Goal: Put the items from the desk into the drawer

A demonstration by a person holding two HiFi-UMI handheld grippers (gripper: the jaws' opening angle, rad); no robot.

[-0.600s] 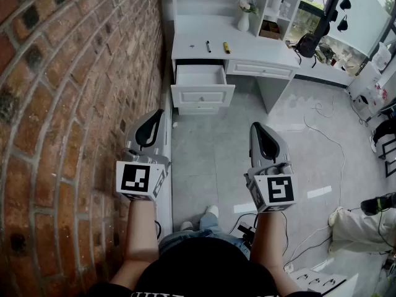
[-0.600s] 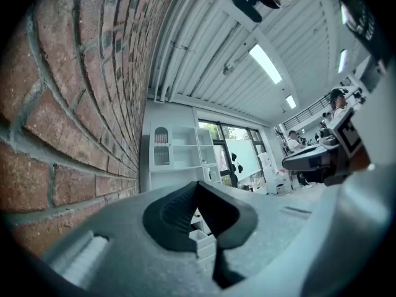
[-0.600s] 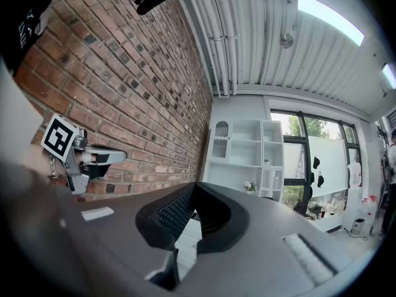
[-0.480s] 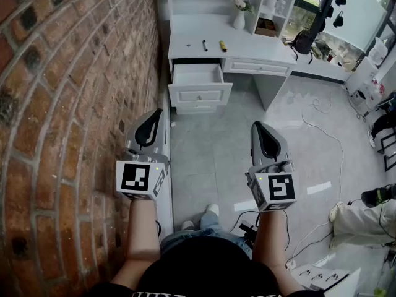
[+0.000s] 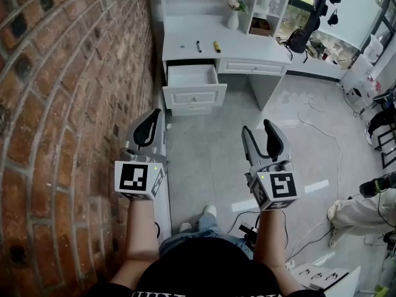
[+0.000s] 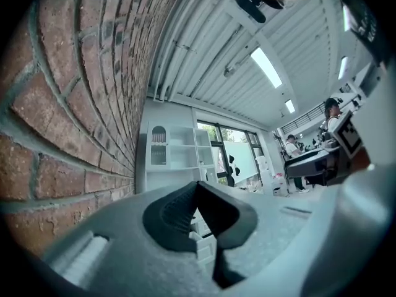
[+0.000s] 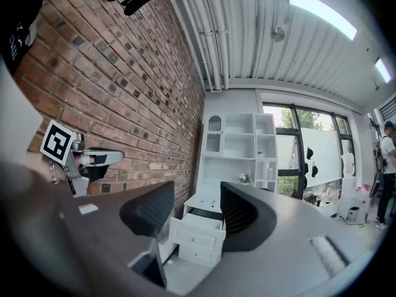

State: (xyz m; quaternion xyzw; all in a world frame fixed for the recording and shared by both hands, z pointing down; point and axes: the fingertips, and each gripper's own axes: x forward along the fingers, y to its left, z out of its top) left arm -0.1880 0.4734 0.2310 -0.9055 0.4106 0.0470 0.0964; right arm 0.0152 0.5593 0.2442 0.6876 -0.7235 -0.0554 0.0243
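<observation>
Claws are held out side by side above the floor (image 5: 207, 159), well short of the white surface (image 5: 247, 42). The left claw (image 5: 150, 121) is clenched, its dark pads meeting at the tips with nothing between them, and it runs close along the brick wall (image 5: 62, 104). The right claw (image 5: 259, 130) is released: its two jaws stand apart and empty, and through the gap its own view shows the drawer (image 5: 191, 79).

That drawer is pulled out under the left end of the surface. On the left half of the surface, nearer the front edge than the back, lie a black pen (image 5: 198, 46) and just to its right a yellow stick (image 5: 216, 46), apart from each other. A small pale speck (image 5: 182, 46) sits left of the pen, too small to identify. A vase (image 5: 232, 21) with flowers stands at the back edge.
</observation>
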